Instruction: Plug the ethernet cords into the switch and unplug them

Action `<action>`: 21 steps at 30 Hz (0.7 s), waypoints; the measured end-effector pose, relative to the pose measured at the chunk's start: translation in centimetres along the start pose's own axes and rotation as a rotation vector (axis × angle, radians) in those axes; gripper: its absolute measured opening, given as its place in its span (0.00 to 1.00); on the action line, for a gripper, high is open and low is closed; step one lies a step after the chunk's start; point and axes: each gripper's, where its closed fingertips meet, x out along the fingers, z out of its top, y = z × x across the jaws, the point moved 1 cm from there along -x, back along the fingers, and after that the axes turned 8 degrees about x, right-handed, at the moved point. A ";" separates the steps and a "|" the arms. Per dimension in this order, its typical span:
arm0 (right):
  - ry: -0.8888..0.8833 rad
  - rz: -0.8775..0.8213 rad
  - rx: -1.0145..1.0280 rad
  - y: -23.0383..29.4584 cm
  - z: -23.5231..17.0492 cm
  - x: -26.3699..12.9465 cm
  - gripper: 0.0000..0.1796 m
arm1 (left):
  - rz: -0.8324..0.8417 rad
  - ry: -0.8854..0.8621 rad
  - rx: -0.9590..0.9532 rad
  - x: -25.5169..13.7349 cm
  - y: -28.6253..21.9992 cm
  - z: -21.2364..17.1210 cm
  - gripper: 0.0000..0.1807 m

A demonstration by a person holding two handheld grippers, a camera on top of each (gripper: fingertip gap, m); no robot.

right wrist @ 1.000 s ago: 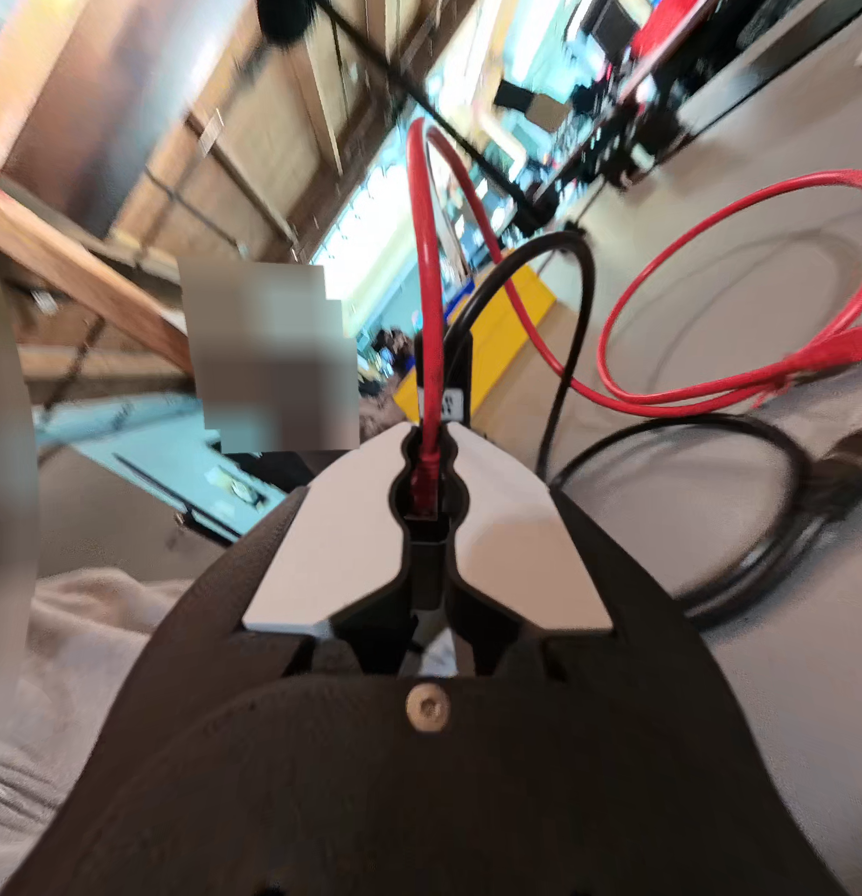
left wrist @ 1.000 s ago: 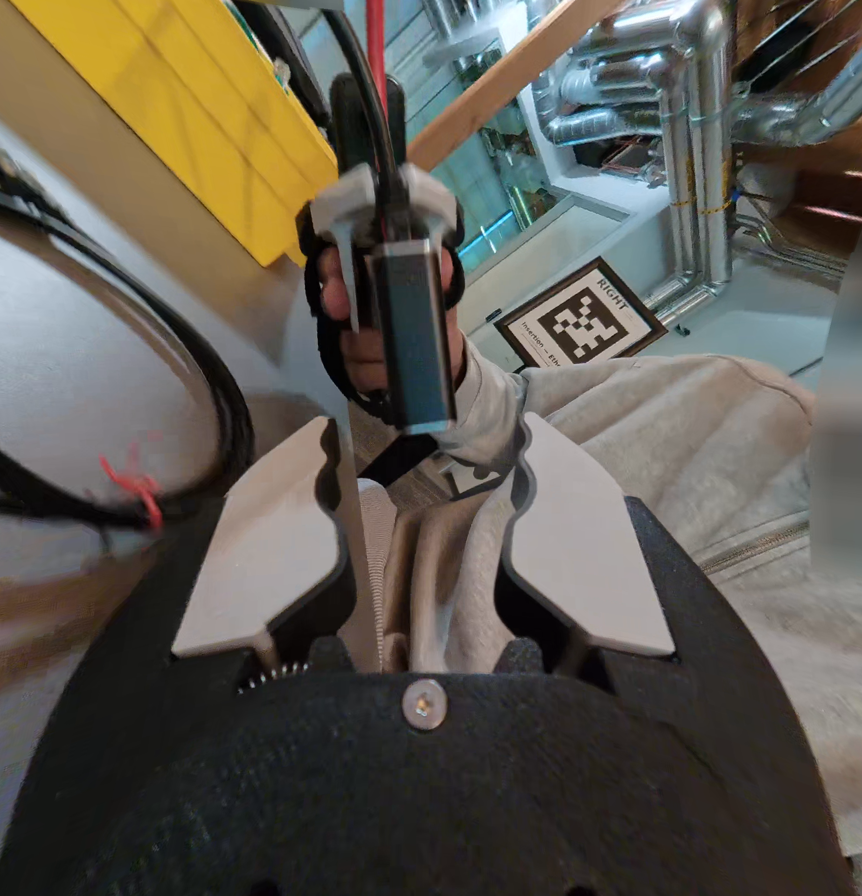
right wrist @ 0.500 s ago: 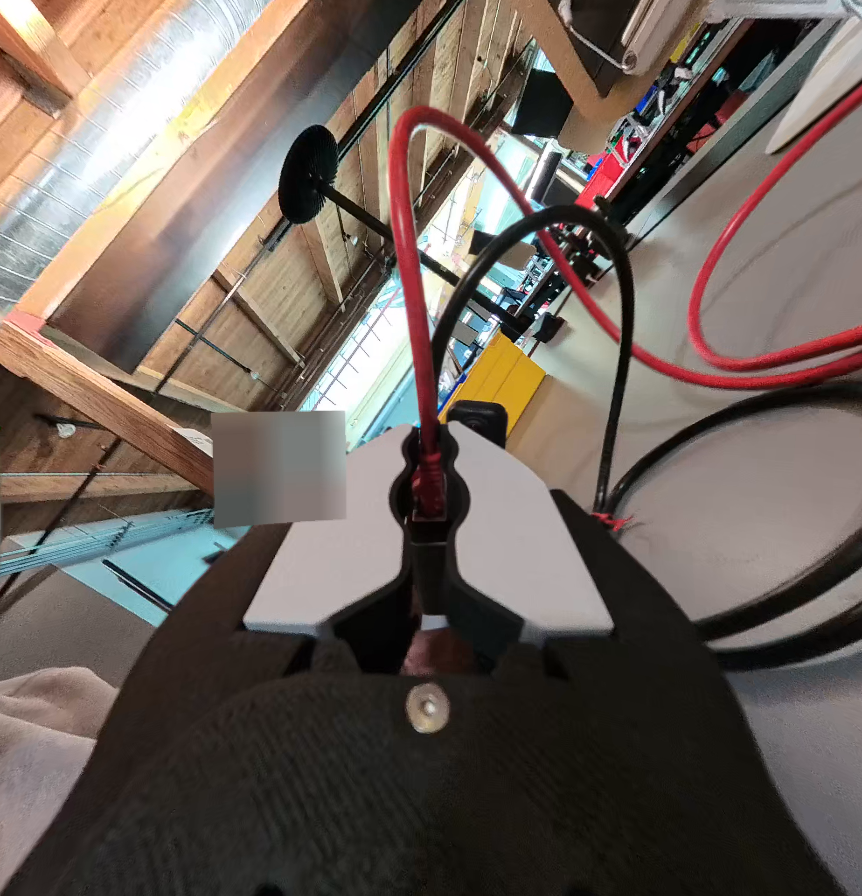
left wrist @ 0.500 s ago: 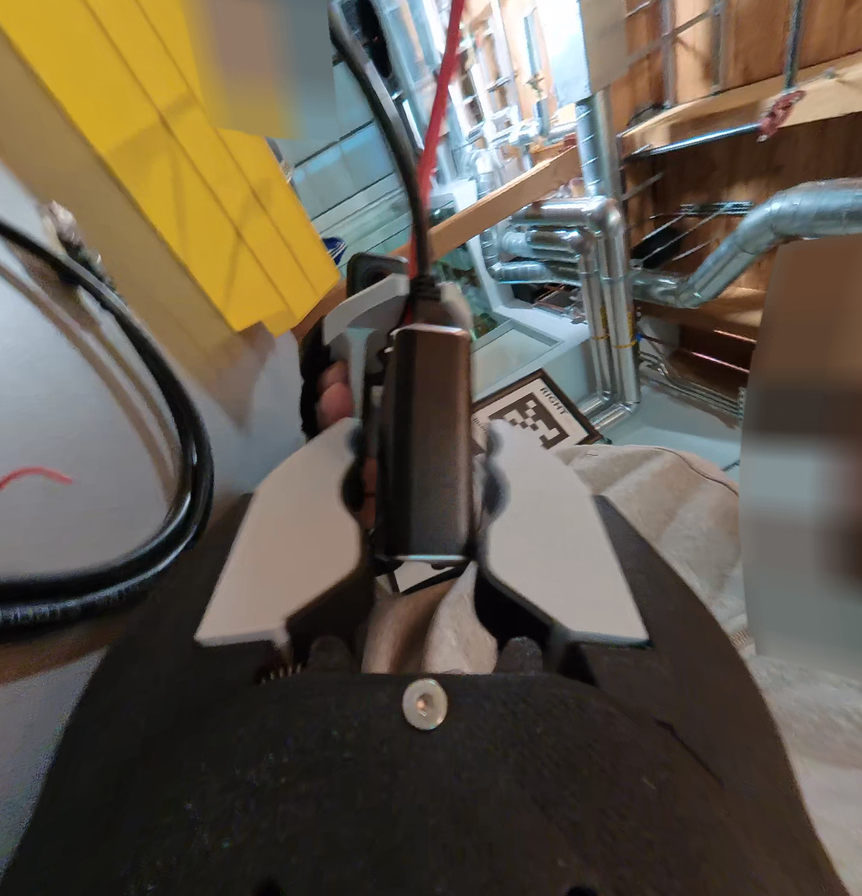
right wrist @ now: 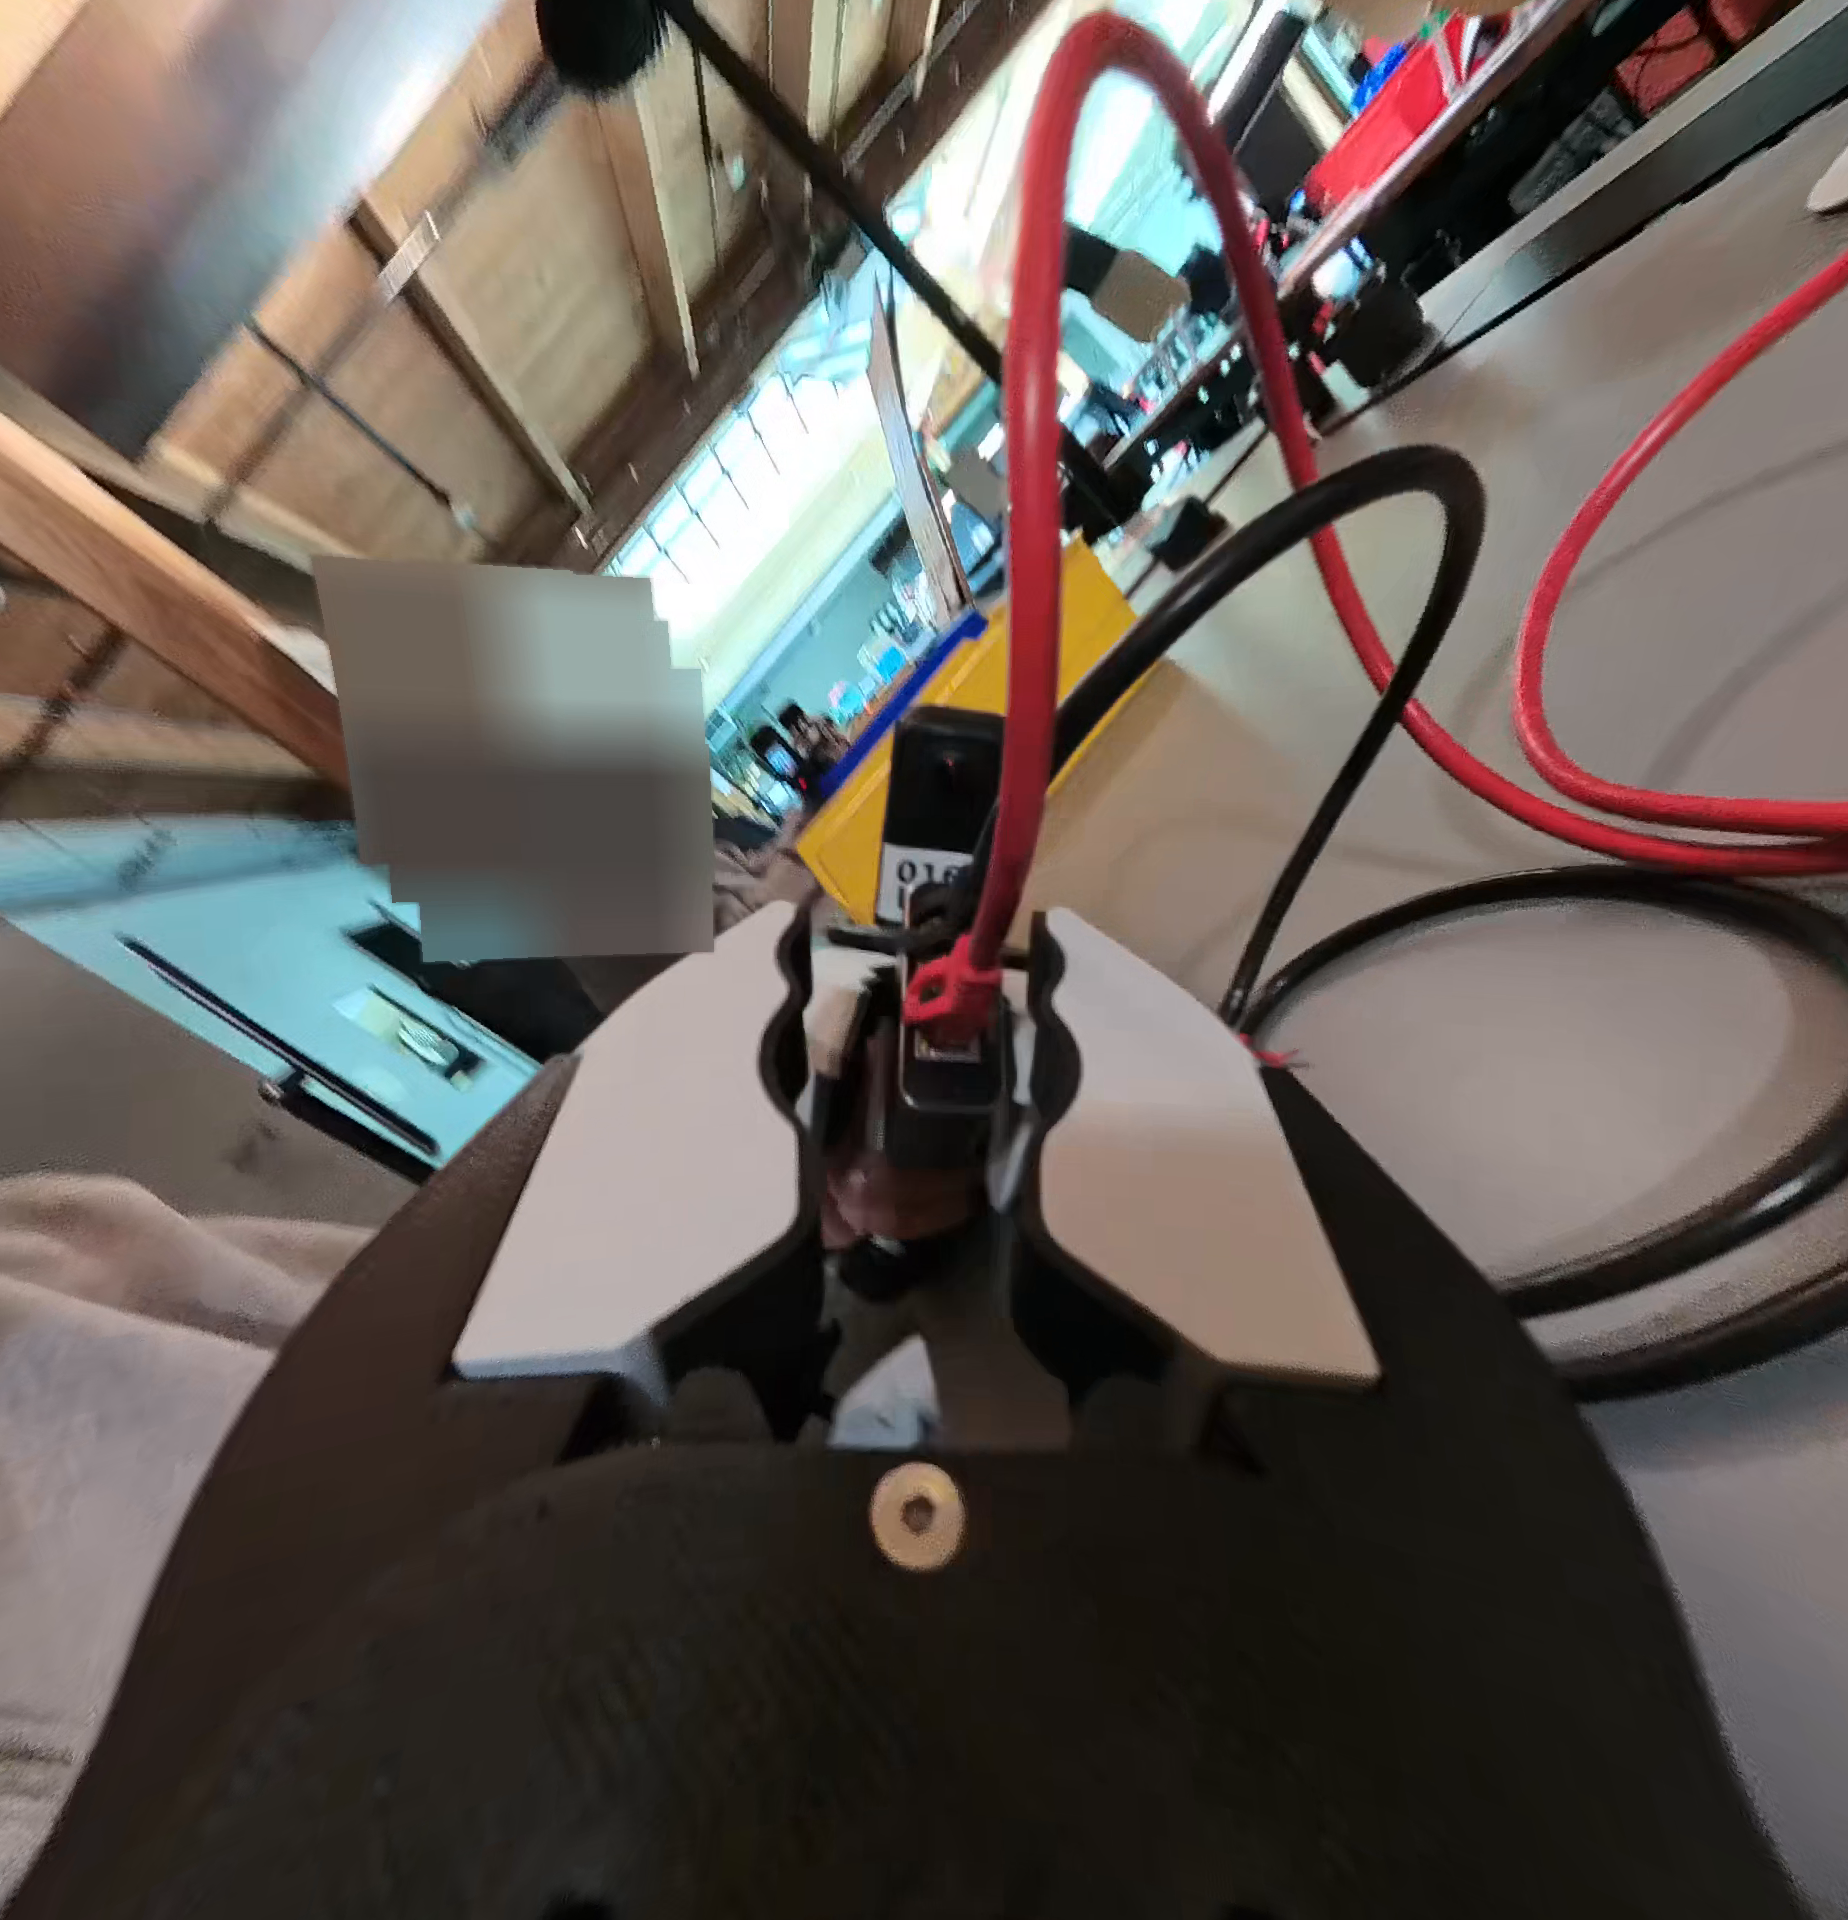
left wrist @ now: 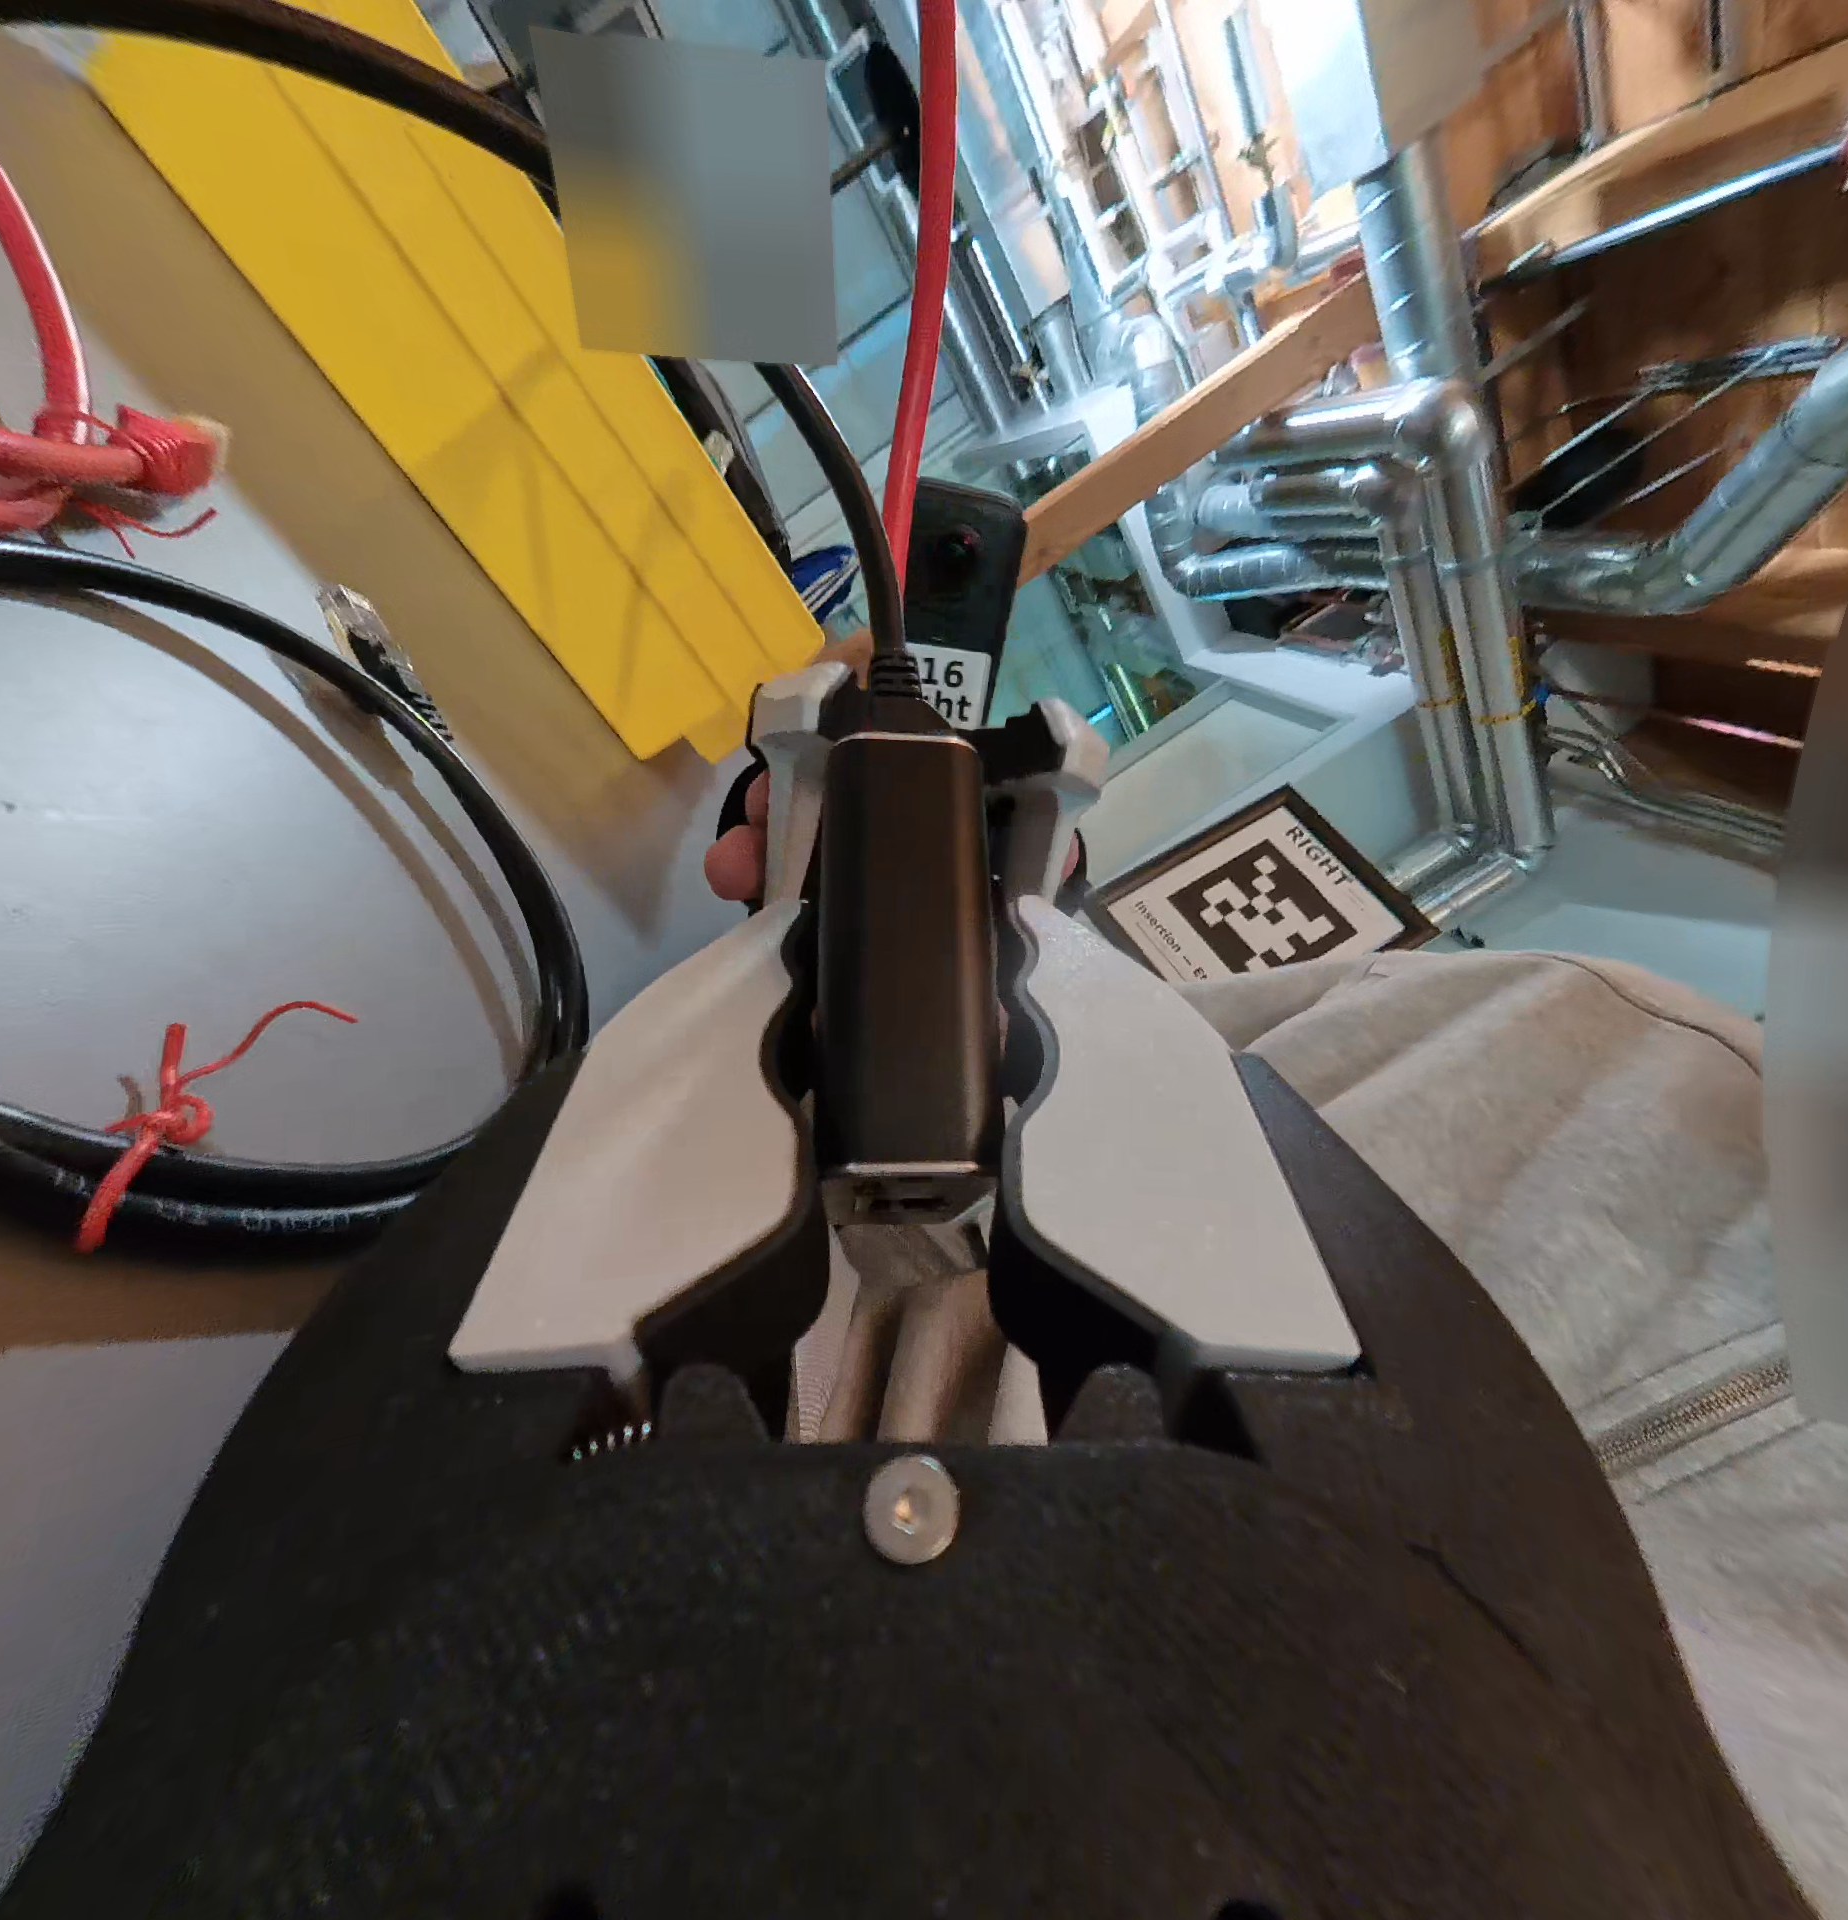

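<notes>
1. Switch (left wrist: 904, 966): a small dark oblong block with a metal-rimmed port at each end, held up off the table between your two grippers. By the pictures, the red cord (right wrist: 1024, 540) is seated in its far port; the near port faces you empty.
2. Left gripper (left wrist: 904, 997): clenched on the switch's sides.
3. Right gripper (right wrist: 915, 1039): its fingers stand apart beside the red plug; released, as far as you can judge.
4. Black cord (left wrist: 463, 790): its free plug lies on the grey table, not yet inserted. That insertion and the unplugging appear to remain.
</notes>
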 end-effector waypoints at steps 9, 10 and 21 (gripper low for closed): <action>0.183 -0.095 -0.260 -0.9 -1.0 -0.2 0.15 | 0.042 0.035 0.049 0.2 0.3 -0.5 0.18; 0.194 -0.085 -0.245 -1.0 -1.1 -0.2 0.15 | 0.045 0.039 0.053 0.3 0.3 -0.6 0.18; 0.247 -0.092 -0.228 -1.5 -1.7 -0.3 0.12 | 0.081 0.066 0.069 0.5 0.7 -1.0 0.17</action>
